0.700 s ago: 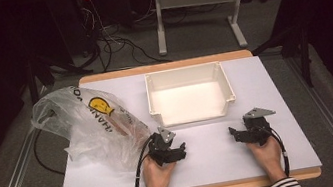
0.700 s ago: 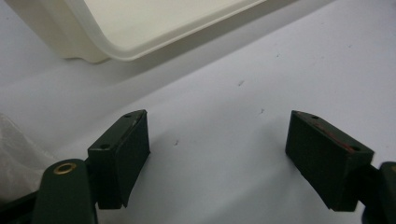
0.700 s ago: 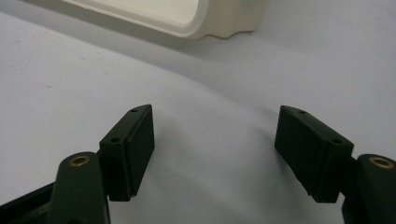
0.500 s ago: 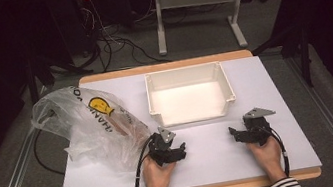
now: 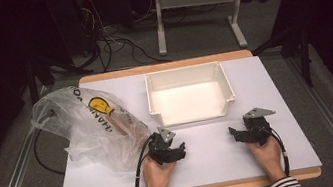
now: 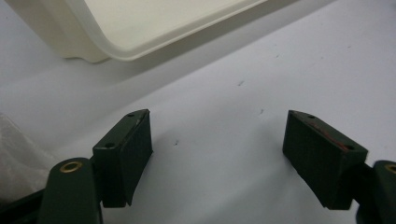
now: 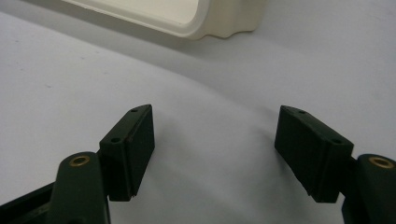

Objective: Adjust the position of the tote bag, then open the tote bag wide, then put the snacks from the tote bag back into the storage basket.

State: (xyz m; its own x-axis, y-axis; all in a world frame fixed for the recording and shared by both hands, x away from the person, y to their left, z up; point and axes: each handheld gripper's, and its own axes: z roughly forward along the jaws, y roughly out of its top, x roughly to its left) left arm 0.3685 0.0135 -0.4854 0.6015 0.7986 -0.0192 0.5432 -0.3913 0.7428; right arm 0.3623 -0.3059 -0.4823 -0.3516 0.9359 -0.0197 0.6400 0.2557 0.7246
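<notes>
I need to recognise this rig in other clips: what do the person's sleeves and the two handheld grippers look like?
Both sleeves are black-and-white striped. The left gripper and right gripper are black, each topped by a grey three-cornered plate and trailing a black cable. Their jaws are flat dark rectangular blocks with small screw holes, on arms with brass-coloured pivots.
</notes>
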